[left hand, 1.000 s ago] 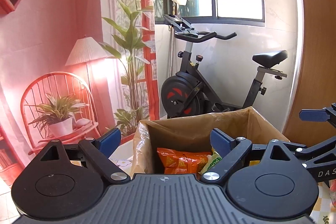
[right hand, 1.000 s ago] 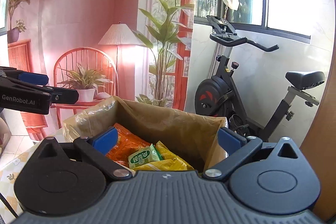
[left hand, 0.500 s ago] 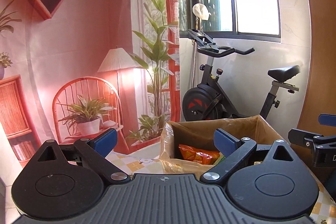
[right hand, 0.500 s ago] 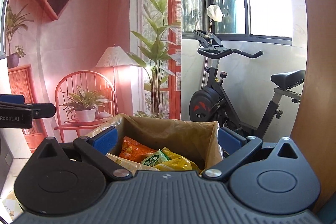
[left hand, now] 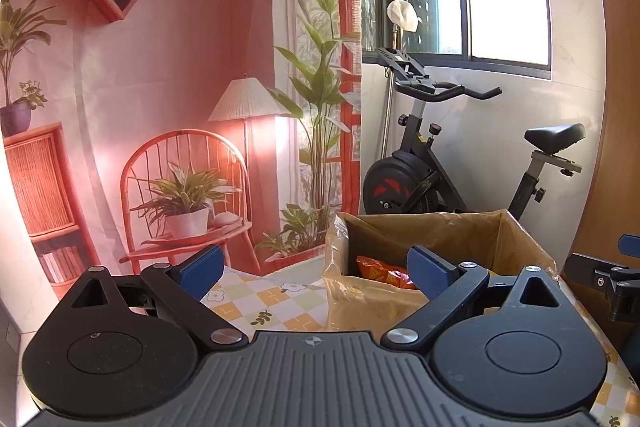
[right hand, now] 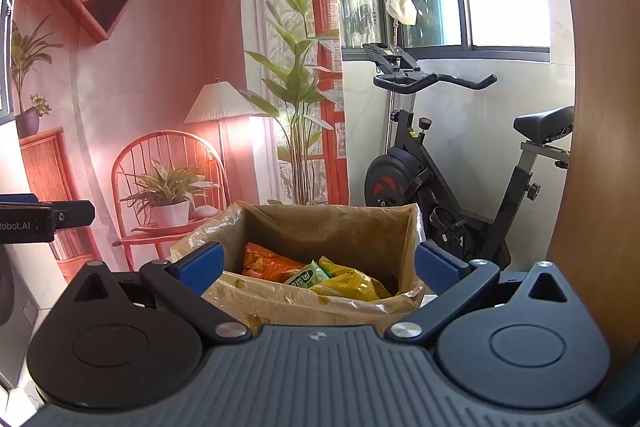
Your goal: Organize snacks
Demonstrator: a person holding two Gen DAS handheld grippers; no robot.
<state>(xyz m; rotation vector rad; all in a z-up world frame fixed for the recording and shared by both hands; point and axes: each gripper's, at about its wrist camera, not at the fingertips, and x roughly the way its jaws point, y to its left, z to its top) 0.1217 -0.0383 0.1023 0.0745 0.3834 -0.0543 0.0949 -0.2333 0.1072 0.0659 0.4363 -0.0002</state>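
A brown cardboard box (right hand: 340, 227) lined with clear plastic stands on the table. It holds an orange snack bag (right hand: 268, 263), a green packet (right hand: 308, 277) and a yellow bag (right hand: 352, 285). My right gripper (right hand: 318, 265) is open and empty, a little back from the box's near rim. My left gripper (left hand: 316, 265) is open and empty, back and left of the box (left hand: 432, 231), where the orange bag (left hand: 382, 267) shows. The right gripper (left hand: 608, 275) shows at the right edge of the left wrist view. The left gripper (right hand: 40, 221) shows at the left edge of the right wrist view.
A checked yellow and white tablecloth (left hand: 256, 299) covers the table. A printed room backdrop (left hand: 160, 107) hangs behind it. An exercise bike (left hand: 432, 163) stands by the window behind the box. A wooden panel (right hand: 600, 147) rises at the right.
Both grippers have pulled back and up from the box, which now looks smaller and farther. The left gripper has also swung left. Both stay open and empty.
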